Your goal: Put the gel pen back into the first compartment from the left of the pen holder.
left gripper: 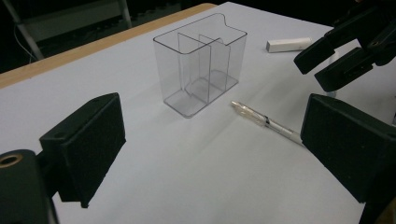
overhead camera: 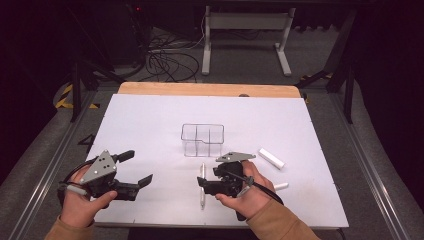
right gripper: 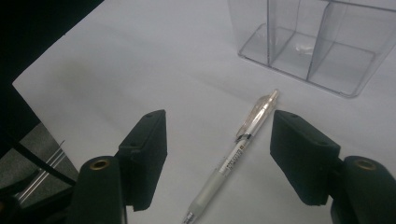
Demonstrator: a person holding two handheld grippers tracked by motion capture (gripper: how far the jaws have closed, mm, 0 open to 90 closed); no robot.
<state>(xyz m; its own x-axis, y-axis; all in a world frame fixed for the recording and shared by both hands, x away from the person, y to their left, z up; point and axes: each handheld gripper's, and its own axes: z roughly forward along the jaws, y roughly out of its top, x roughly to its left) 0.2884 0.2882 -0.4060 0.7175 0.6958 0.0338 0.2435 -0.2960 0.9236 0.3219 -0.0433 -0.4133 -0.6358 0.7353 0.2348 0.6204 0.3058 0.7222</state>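
A clear plastic organizer [overhead camera: 202, 140] [left gripper: 201, 60] [right gripper: 317, 42] with several compartments stands upright mid-table. A clear-and-white pen [overhead camera: 202, 185] [left gripper: 268, 123] [right gripper: 238, 154] lies flat just in front of it. My right gripper [overhead camera: 207, 179] [right gripper: 224, 149] [left gripper: 334, 58] hovers low over the pen, open; the pen's barrel lies between the jaws, and the pads stand apart from it on both sides. My left gripper [overhead camera: 136, 167] [left gripper: 212, 140] is held at the front left, open wide with nothing in it, pointing toward the organizer and pen.
A white stick [overhead camera: 271, 158] [left gripper: 288, 44] lies right of the organizer. A shorter white piece [overhead camera: 281, 186] rests near the right hand. The white table sheet [overhead camera: 150, 120] ends in a wooden strip at the far edge. Cables and a stand frame lie on the floor beyond.
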